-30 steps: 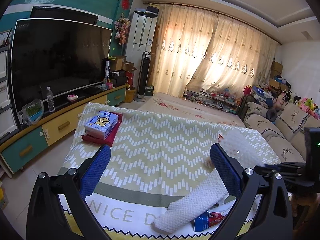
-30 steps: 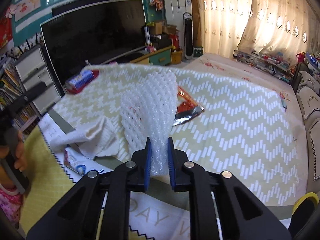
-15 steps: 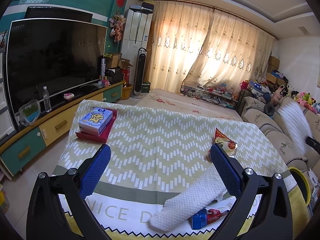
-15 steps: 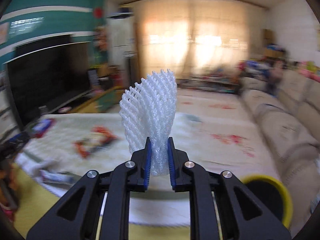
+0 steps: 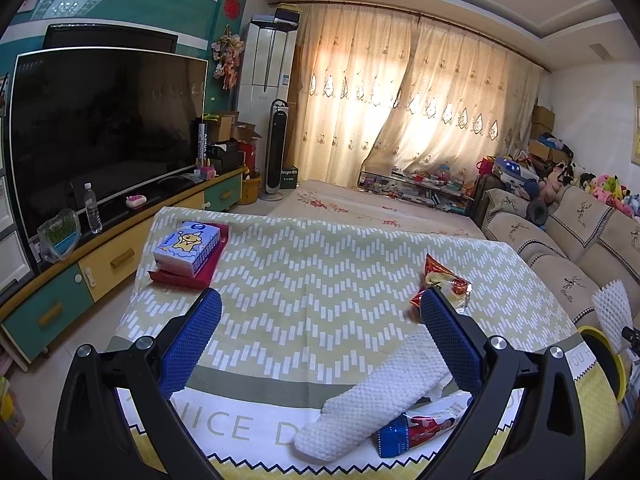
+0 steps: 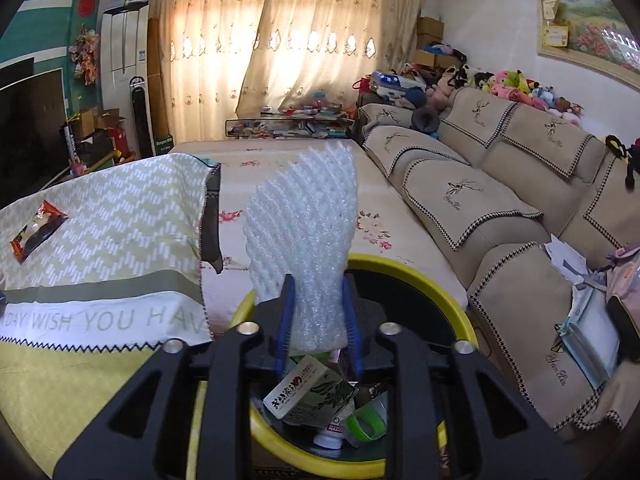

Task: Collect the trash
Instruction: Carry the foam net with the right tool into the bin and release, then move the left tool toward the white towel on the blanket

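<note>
My right gripper [image 6: 318,292] is shut on a white foam fruit net [image 6: 304,224] and holds it upright over a yellow-rimmed trash bin [image 6: 452,288] with a carton and bottles inside. The net also shows at the far right of the left wrist view [image 5: 612,308], above the bin [image 5: 604,352]. My left gripper [image 5: 320,312] is open and empty above the table. A red snack wrapper [image 5: 444,284] lies on the tablecloth by its right finger; it also shows in the right wrist view [image 6: 36,232]. A blue-and-red wrapper [image 5: 420,428] lies at the near edge.
A white textured cloth [image 5: 376,396] lies near the front edge. A tissue pack on a red box [image 5: 188,252] sits at the far left of the table [image 5: 320,272]. A TV stand [image 5: 100,248] runs left, a beige sofa [image 6: 500,200] right.
My right gripper has swung the foam net from the table over to the yellow bin beside the sofa. The left gripper has stayed open over the table.
</note>
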`<state>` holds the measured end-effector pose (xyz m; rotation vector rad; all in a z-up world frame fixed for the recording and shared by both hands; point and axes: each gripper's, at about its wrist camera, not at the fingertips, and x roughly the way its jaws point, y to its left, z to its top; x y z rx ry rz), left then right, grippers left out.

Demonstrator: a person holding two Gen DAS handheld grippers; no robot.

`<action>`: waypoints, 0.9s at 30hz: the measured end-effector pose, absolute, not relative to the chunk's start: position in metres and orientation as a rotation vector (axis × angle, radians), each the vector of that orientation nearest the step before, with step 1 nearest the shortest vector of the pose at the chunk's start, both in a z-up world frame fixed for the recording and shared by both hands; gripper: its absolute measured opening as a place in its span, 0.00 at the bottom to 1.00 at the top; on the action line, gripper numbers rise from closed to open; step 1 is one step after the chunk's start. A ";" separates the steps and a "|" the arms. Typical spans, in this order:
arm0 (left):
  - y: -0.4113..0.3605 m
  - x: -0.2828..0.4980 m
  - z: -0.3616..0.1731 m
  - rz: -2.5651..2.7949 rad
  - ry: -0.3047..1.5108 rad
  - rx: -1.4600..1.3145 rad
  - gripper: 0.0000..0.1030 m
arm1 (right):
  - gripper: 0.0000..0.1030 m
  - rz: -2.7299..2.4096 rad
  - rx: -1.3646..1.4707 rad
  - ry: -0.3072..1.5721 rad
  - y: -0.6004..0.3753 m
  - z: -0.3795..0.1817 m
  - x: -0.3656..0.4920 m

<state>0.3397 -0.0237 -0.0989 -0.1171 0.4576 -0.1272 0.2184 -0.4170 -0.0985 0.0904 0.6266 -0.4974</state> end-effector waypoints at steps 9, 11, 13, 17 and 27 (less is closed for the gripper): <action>-0.023 0.340 -0.099 -0.132 0.459 -0.119 0.95 | 0.50 -0.504 0.164 0.555 -0.409 -0.089 0.205; -0.024 0.340 -0.098 -0.141 0.460 -0.117 0.95 | 0.56 -0.432 0.184 0.490 -0.391 -0.076 0.204; -0.025 0.340 -0.099 -0.161 0.463 -0.113 0.95 | 0.62 -0.350 0.217 0.435 -0.375 -0.069 0.203; -0.036 0.339 -0.100 -0.266 0.489 -0.080 0.94 | 0.63 -0.234 0.215 0.395 -0.337 -0.066 0.213; -0.062 0.352 -0.122 -0.363 0.628 0.028 0.76 | 0.70 -0.143 0.145 0.433 -0.299 -0.074 0.225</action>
